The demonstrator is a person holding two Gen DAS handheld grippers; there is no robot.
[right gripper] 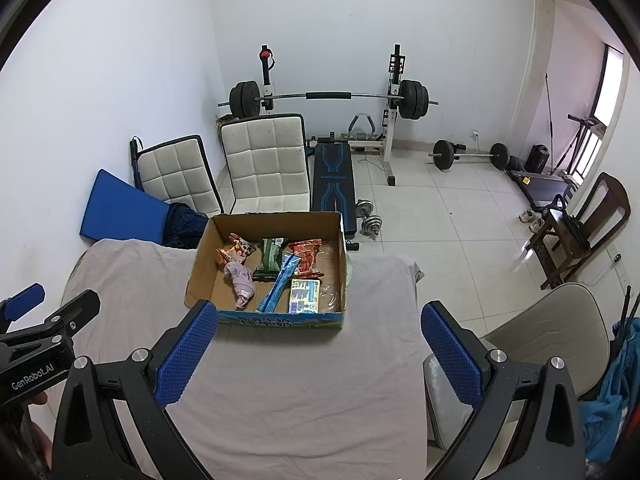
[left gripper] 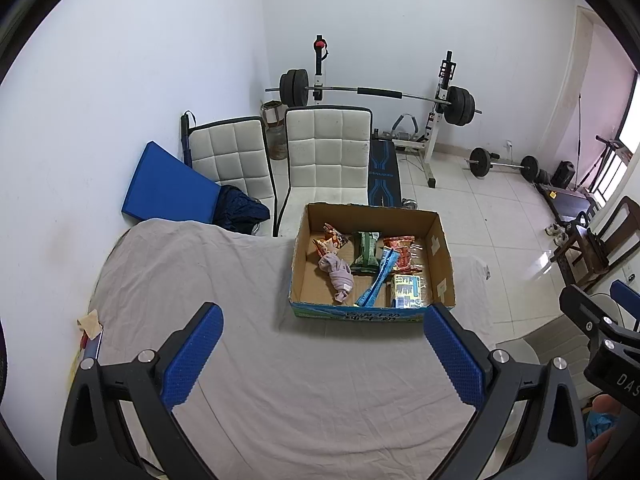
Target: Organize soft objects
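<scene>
Left wrist view
Left gripper (left gripper: pixel 322 354): held above the cloth-covered table (left gripper: pixel 280 380), aimed forward and down toward the cardboard box (left gripper: pixel 442 264); its blue-padded fingers (left gripper: pixel 192 356) are spread wide with nothing between them.
Right gripper (left gripper: pixel 600 328): only part of its black body shows at the right edge, beside the left one.
Box: sits at the table's far edge, open at the top.
Soft cloth bundle (left gripper: pixel 338 274): pale pink-grey, lying inside the box toward its left side, touching the orange snack packet (left gripper: pixel 330 242).
Other contents: green packet (left gripper: pixel 365 254), blue stick packet (left gripper: pixel 378 280), red packet (left gripper: pixel 402 254) and a blue-and-white carton (left gripper: pixel 406 290), all in the box.

Right wrist view
Right gripper (right gripper: pixel 318 352): hovers over the near part of the table (right gripper: pixel 300 380), level with the other tool, pointed at the box (right gripper: pixel 200 268); fingers (right gripper: pixel 450 356) wide apart, holding nothing.
Left gripper (right gripper: pixel 44 312): seen at the left edge, tips over the cloth, fingers parted.
Cloth bundle (right gripper: pixel 242 282): inside the box, left of the blue stick packet (right gripper: pixel 280 280).
Room behind: two white chairs (right gripper: pixel 266 162) and a weight bench (right gripper: pixel 332 184).
</scene>
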